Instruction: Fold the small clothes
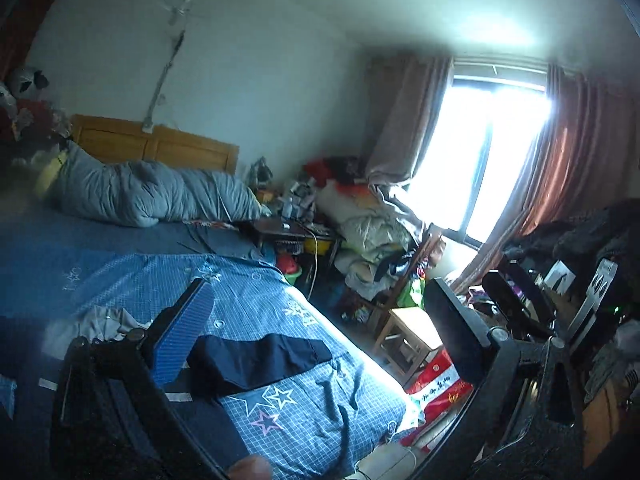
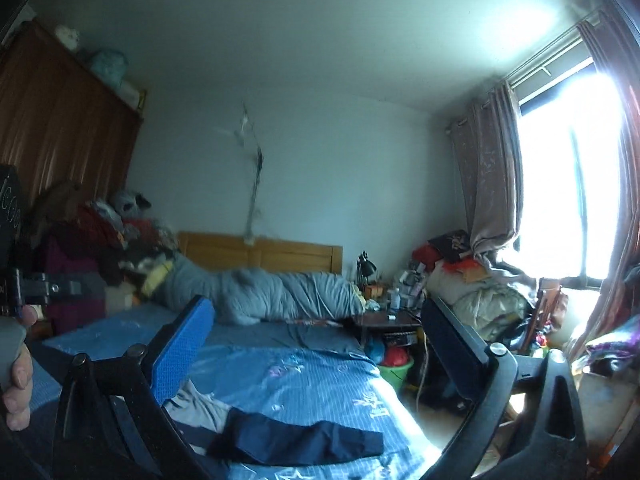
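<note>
A small navy garment (image 1: 260,360) lies flat on the blue star-print bed sheet (image 1: 312,420), near the bed's right edge. In the right wrist view the navy garment (image 2: 304,440) rests low in the frame, with a grey-white piece of clothing (image 2: 196,404) beside it on its left. A crumpled grey garment (image 1: 100,324) sits further left in the left wrist view. My left gripper (image 1: 320,328) is open above the navy garment, holding nothing. My right gripper (image 2: 316,332) is open too, raised over the bed. A hand (image 2: 16,380) holds the other gripper at far left.
A rolled grey quilt (image 1: 152,196) lies against the wooden headboard (image 1: 160,144). Beyond the bed's right edge stand a cluttered bedside table (image 1: 296,228), a small wooden stool (image 1: 408,336), a red printed bag (image 1: 436,388) and heaps of bedding. A bright window (image 1: 488,152) has curtains.
</note>
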Action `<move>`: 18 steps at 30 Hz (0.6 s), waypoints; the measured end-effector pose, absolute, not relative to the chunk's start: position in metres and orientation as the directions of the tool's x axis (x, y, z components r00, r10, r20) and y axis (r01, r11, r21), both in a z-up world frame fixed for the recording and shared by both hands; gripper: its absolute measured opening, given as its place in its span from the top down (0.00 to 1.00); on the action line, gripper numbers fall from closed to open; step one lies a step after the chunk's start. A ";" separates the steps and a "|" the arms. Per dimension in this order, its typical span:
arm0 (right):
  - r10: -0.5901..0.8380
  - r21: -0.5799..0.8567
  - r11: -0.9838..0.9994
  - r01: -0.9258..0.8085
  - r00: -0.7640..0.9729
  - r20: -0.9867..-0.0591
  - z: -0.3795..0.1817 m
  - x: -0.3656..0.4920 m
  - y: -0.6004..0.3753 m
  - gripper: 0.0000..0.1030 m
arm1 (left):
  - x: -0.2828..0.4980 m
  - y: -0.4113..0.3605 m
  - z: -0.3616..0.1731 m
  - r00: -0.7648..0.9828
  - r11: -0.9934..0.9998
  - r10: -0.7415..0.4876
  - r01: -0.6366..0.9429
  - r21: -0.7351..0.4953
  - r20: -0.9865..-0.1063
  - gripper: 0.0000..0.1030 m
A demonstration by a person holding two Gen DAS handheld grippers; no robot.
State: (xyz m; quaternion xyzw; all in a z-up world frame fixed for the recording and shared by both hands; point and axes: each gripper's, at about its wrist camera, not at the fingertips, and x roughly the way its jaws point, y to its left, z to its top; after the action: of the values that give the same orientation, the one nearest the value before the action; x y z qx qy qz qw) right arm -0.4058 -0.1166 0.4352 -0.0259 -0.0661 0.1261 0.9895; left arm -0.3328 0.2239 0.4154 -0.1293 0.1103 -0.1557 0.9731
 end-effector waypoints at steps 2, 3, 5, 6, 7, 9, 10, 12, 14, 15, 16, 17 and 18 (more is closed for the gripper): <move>0.253 -0.019 0.967 -0.253 0.956 0.150 0.440 -0.415 -0.104 0.00 | -0.345 0.231 0.419 0.943 0.931 -0.298 0.254 -0.261 -0.147 0.00; 0.260 -0.009 0.965 -0.262 0.955 0.144 0.440 -0.417 -0.095 0.00 | -0.350 0.233 0.419 0.952 0.941 -0.274 0.237 -0.240 -0.135 0.00; 0.316 -0.004 0.948 -0.318 0.942 0.108 0.438 -0.420 -0.073 0.00 | -0.356 0.237 0.408 0.969 0.958 -0.213 0.182 -0.222 -0.123 0.00; 0.356 0.005 0.934 -0.357 0.932 0.072 0.431 -0.417 -0.061 0.00 | -0.357 0.241 0.398 0.974 0.965 -0.184 0.153 -0.215 -0.134 0.00; 0.396 0.019 0.918 -0.396 0.918 0.016 0.420 -0.411 -0.046 0.00 | -0.354 0.244 0.387 0.974 0.971 -0.165 0.132 -0.200 -0.155 0.00; 0.446 0.029 0.894 -0.447 0.883 -0.149 0.391 -0.394 -0.012 0.00 | -0.342 0.256 0.357 0.959 0.982 -0.109 0.063 -0.178 -0.261 0.00; 0.450 0.036 0.890 -0.455 0.862 -0.235 0.372 -0.386 0.004 0.00 | -0.332 0.263 0.338 0.943 0.985 -0.076 0.021 -0.171 -0.324 0.00; 0.464 0.077 0.878 -0.473 0.799 -0.383 0.335 -0.376 0.031 0.00 | -0.317 0.279 0.295 0.895 0.984 0.047 -0.118 -0.134 -0.443 0.00; 0.471 0.109 0.868 -0.484 0.735 -0.488 0.301 -0.371 0.050 0.00 | -0.315 0.294 0.262 0.857 0.969 0.164 -0.233 -0.085 -0.488 0.00; 0.453 0.108 0.876 -0.470 0.724 -0.520 0.285 -0.369 0.058 0.00 | -0.311 0.300 0.246 0.829 0.957 0.211 -0.283 -0.063 -0.519 0.00; 0.431 0.103 0.885 -0.455 0.714 -0.551 0.270 -0.367 0.065 0.00 | -0.314 0.305 0.239 0.810 0.949 0.240 -0.312 -0.046 -0.536 0.00; 0.419 0.102 0.888 -0.448 0.700 -0.579 0.259 -0.366 0.069 0.00 | -0.317 0.311 0.234 0.796 0.942 0.262 -0.333 -0.032 -0.546 0.00; 0.411 0.105 0.890 -0.443 0.682 -0.605 0.249 -0.365 0.074 0.00 | -0.316 0.314 0.227 0.782 0.935 0.283 -0.353 -0.021 -0.555 0.00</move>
State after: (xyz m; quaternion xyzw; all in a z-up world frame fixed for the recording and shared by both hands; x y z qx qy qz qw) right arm -0.3654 0.0742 0.2489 -0.0251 0.3239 0.2329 0.9166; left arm -0.3160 0.3141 0.2274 -0.0618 0.2838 0.1688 0.9419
